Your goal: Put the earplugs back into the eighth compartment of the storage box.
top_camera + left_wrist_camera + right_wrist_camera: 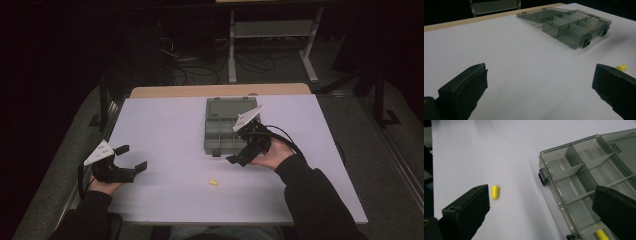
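Note:
A smoky grey compartment box (220,135) lies open mid-table, its lid (227,106) flat on the far side. A small yellow capsule-shaped piece (213,182) rests on the white table (165,120) in front of the box. My right gripper (239,149) hovers open over the box's near right corner. In the right gripper view the box (586,182) has dividers, a second yellow piece (602,235) lies in its nearest compartment, and the loose yellow piece (495,192) sits beside the left jaw. My left gripper (131,157) is open and holds nothing, near the table's left front.
From the left gripper view the box (571,25) is far right and the yellow piece (621,67) peeks past the right jaw. A wooden strip (220,90) borders the far table edge. A metal rack (272,35) and cables (200,65) lie on the floor beyond.

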`<state>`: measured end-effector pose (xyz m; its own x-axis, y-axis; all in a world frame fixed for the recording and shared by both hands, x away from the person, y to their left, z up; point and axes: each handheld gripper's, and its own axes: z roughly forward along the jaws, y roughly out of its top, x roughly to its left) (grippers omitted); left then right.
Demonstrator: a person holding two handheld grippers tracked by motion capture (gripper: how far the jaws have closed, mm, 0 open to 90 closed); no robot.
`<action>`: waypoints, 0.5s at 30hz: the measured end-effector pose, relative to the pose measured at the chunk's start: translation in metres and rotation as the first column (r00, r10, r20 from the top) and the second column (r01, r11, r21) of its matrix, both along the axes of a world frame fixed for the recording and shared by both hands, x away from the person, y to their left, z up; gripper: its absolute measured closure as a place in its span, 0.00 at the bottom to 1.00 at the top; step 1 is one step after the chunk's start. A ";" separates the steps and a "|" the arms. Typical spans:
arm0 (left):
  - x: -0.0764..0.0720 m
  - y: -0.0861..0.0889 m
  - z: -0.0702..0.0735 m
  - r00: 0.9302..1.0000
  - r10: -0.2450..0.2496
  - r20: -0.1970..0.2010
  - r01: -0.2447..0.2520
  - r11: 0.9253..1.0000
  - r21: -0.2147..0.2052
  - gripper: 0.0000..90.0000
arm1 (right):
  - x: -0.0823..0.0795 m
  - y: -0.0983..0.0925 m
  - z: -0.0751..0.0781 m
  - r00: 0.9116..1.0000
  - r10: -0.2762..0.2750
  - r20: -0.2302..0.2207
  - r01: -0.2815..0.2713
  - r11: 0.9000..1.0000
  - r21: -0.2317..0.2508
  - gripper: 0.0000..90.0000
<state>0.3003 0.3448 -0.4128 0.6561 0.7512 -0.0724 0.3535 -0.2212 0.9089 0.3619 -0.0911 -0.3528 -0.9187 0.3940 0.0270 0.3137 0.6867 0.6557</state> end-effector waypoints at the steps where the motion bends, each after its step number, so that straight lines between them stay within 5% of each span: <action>1: 0.000 0.000 0.000 1.000 -0.001 0.000 0.001 1.000 -0.001 0.00 | -0.001 0.001 0.000 1.000 0.004 -0.001 -0.004 1.000 0.001 0.01; 15: 0.000 0.000 0.000 1.000 -0.002 0.001 0.002 1.000 0.001 0.00 | -0.012 0.020 -0.009 0.997 0.074 -0.020 -0.075 0.997 -0.020 0.01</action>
